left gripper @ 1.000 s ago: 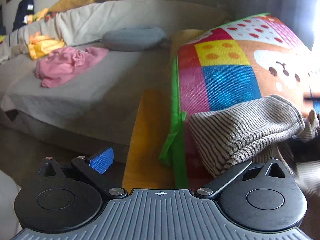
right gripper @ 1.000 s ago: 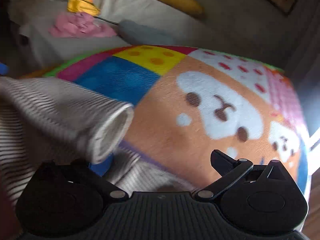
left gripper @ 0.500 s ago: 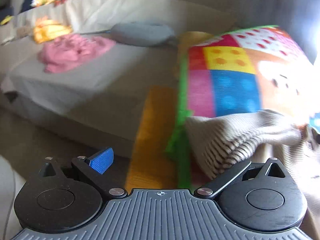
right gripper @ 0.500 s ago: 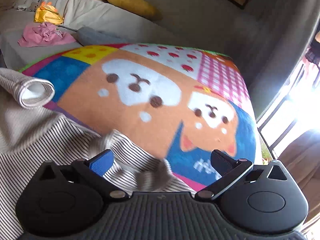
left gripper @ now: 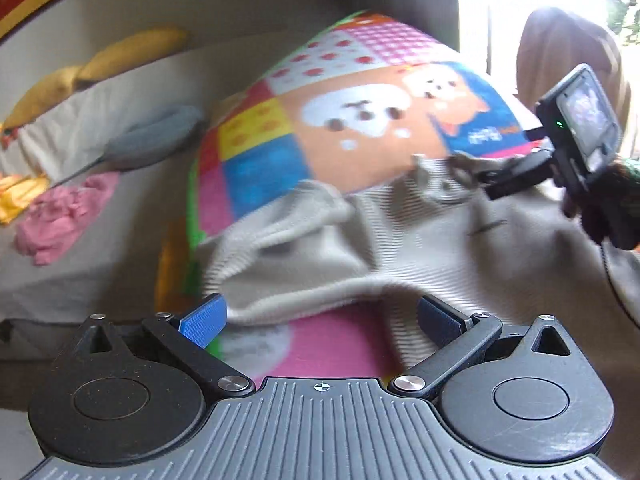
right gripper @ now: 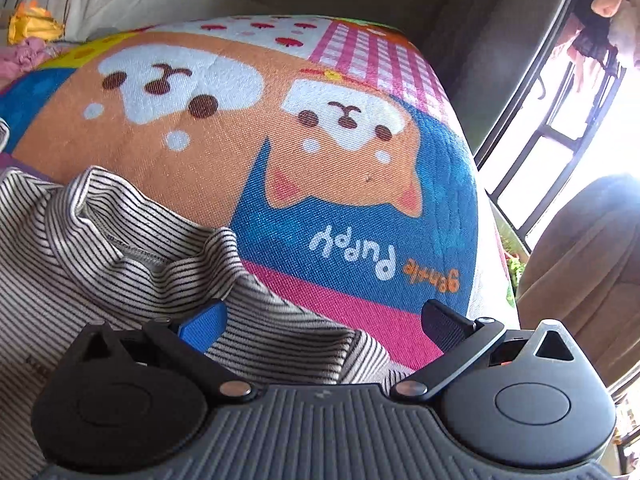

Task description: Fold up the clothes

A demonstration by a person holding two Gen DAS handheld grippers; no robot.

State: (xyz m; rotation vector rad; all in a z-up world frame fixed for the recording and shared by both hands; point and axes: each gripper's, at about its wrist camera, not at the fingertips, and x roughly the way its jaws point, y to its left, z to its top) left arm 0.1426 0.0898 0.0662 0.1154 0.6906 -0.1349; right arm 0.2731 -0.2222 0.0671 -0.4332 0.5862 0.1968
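Observation:
A beige shirt with thin dark stripes lies rumpled on a colourful puppy-print mat. My left gripper is open just above the shirt's near hem, with pink mat showing between its blue pads. My right gripper is open too, low over the shirt by its neckline, and striped cloth lies between and under its fingers. In the left wrist view the right gripper reaches in from the right, held by a hand, at the shirt's far edge.
Left of the mat stands a grey bed with a pink cloth, a yellow cloth, a grey cushion and yellow pillows. A bright barred window and brown curtain are on the right.
My left gripper has swung right from the mat's left edge to over the shirt's hem. The raised sleeve now lies flat. My right gripper has moved right toward the neckline.

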